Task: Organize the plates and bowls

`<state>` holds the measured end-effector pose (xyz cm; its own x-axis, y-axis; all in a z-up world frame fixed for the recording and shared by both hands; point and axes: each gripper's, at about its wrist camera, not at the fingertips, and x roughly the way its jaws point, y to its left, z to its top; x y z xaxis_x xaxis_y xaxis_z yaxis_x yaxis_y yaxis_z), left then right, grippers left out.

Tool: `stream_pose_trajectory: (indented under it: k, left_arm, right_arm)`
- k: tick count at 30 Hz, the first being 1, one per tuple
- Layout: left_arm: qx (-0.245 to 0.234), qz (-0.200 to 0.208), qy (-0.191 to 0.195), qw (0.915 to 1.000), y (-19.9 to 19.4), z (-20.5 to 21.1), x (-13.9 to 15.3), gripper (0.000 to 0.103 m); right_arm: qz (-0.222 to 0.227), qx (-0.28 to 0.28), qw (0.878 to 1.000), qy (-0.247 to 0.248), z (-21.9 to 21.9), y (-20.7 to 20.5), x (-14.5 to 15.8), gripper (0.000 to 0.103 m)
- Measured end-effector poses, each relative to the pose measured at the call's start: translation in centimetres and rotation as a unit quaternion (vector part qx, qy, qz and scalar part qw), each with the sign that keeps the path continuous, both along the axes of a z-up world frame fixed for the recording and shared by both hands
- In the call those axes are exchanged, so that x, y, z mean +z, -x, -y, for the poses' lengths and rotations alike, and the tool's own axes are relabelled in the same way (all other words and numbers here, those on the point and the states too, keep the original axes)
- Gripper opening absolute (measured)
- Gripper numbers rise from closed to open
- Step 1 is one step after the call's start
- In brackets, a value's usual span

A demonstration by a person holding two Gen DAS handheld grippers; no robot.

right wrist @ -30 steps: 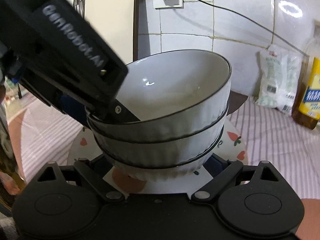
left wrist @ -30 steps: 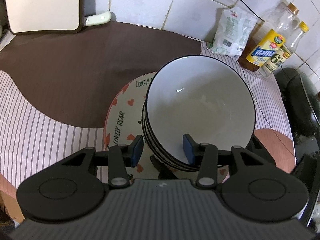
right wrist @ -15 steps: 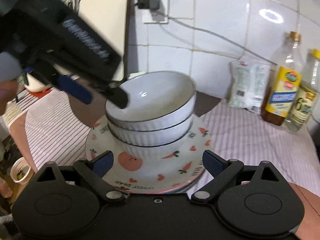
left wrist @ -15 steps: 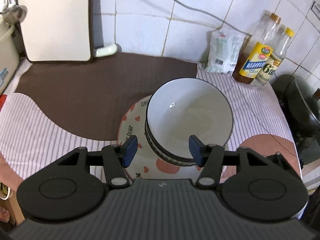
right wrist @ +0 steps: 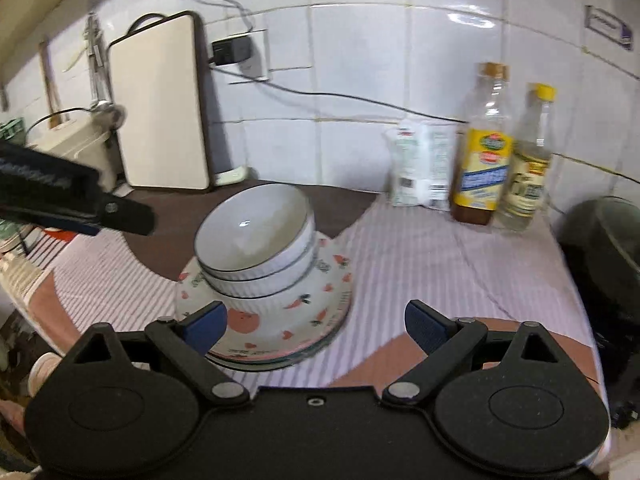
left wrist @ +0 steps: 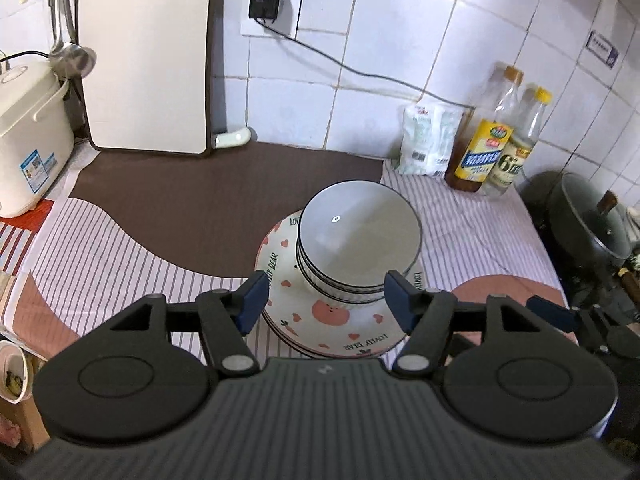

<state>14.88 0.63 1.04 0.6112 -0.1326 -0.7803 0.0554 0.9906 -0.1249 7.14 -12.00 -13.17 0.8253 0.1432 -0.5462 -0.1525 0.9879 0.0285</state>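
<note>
Three white ribbed bowls [left wrist: 358,248] [right wrist: 256,248] with dark rims sit nested on a stack of cartoon-print plates [left wrist: 320,320] [right wrist: 296,320] marked "LOVELY BEAR". My left gripper [left wrist: 326,300] hovers above and in front of the stack, its jaws opening, with nothing pressed between the blue pads. My right gripper [right wrist: 316,326] stands open near the plates' front edge, empty. The left gripper also shows as a dark bar [right wrist: 80,204] at the left of the right wrist view, clear of the bowls.
A cutting board [left wrist: 148,60] leans on the tiled wall beside a rice cooker [left wrist: 28,140]. A white packet [left wrist: 426,140] and two bottles [left wrist: 486,148] stand at the back right. A lidded dark pot [left wrist: 588,220] sits at the far right. A striped cloth [left wrist: 100,264] covers the counter.
Both grippers pulled back and up from the bowl stack. The left fingers, which straddled the bowls' rim, came off it and spread wider. The right gripper's fingers came out from beside the lowest bowl.
</note>
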Motion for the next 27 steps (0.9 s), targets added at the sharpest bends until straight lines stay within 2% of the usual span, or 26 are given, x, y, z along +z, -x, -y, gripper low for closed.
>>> stream_pose_trajectory:
  k: [8,11,14,16,21,25,27]
  left_arm:
    - [0.0,0.005,0.005,1.0,3.4,-0.5,1.6,0.07]
    - [-0.002,0.012,-0.004,0.9999,4.4,-0.3,2.1,0.074]
    - [-0.006,0.021,-0.006,0.9997,5.4,-0.2,2.6,0.077]
    - [-0.003,0.021,-0.009,0.9997,5.9,-0.2,2.8,0.087]
    - [-0.009,0.015,-0.025,0.9995,6.6,0.0,2.8,0.089]
    - [-0.012,0.0,-0.028,0.9995,6.7,0.2,2.9,0.089]
    - [-0.026,0.003,-0.043,0.9987,6.9,0.5,2.9,0.089]
  right_arm:
    - [0.018,-0.024,0.999,0.028,0.2,3.7,2.1,0.097]
    - [0.018,-0.044,0.998,0.045,0.1,4.5,2.7,0.097]
    - [0.014,-0.06,0.997,0.037,0.7,5.2,3.5,0.098]
    - [0.001,-0.071,0.997,0.021,1.3,5.4,3.8,0.098]
    - [-0.009,-0.088,0.996,-0.001,2.5,6.7,4.5,0.098]
    - [-0.006,-0.093,0.996,0.005,2.5,7.7,5.1,0.098]
    - [-0.002,-0.1,0.995,0.011,2.4,8.1,5.2,0.098]
